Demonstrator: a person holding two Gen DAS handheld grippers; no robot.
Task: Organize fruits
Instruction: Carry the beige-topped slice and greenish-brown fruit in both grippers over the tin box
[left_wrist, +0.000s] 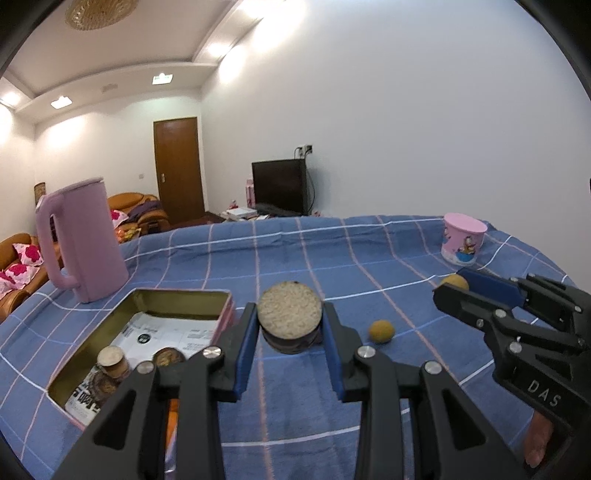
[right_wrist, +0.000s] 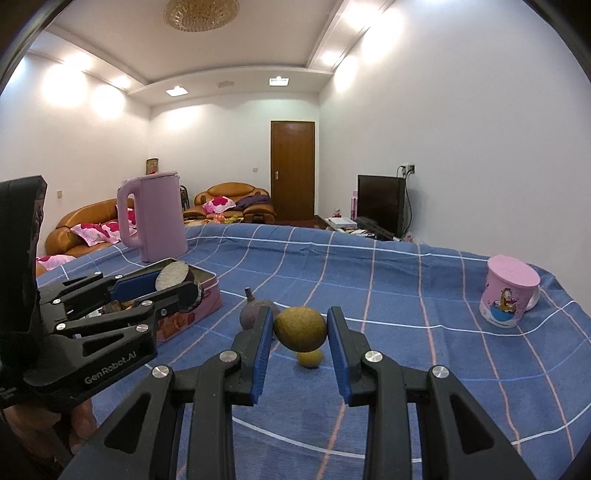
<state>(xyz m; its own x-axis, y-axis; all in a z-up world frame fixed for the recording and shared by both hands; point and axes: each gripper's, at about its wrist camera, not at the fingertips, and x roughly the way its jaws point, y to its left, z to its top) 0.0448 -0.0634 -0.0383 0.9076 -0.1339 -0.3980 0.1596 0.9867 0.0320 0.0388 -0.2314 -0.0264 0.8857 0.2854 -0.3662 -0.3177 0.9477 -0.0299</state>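
Both tongs are loaded: the left gripper (left_wrist: 289, 325) clamps a cut, pale-faced fruit half (left_wrist: 289, 314) just beside the open tin (left_wrist: 177, 297) — presumably its destination — while the right gripper (right_wrist: 300, 332) pinches a yellow-green fruit (right_wrist: 300, 328) above the tablecloth (right_wrist: 406, 295).

Bright ceiling lights (right_wrist: 175, 91) — fisheye-warped edges

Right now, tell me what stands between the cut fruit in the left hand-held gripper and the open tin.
Nothing visible. The left hand-held gripper holds the cut fruit just right of the open tin, with only the tin's near wall and bare cloth between.
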